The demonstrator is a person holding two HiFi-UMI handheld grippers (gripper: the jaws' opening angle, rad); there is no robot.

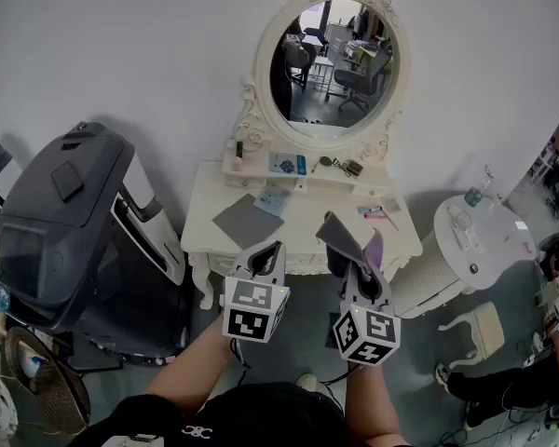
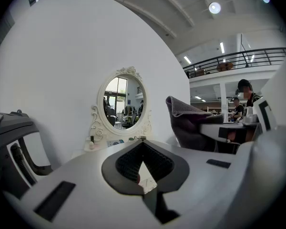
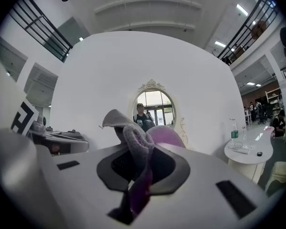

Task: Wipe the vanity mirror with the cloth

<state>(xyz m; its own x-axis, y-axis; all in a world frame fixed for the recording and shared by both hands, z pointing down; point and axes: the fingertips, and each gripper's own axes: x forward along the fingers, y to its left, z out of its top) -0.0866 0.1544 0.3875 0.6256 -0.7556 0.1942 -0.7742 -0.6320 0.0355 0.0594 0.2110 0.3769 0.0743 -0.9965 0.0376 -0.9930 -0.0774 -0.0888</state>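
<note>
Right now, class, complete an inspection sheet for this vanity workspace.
Surface: white vanity table, top mostly bare.
Job's things: oval mirror upright at the back; grey-purple cloth held short of the mirror.
Clutter: grey sheet on the tabletop; small items on the shelf under the mirror.
Grippers: left hand-held gripper shut, empty; right hand-held gripper shut on the cloth.
Cables: dark leads on the floor, far right.
Surroundings: dark grey machine left of the table; round white side table with a bottle, right.
</note>
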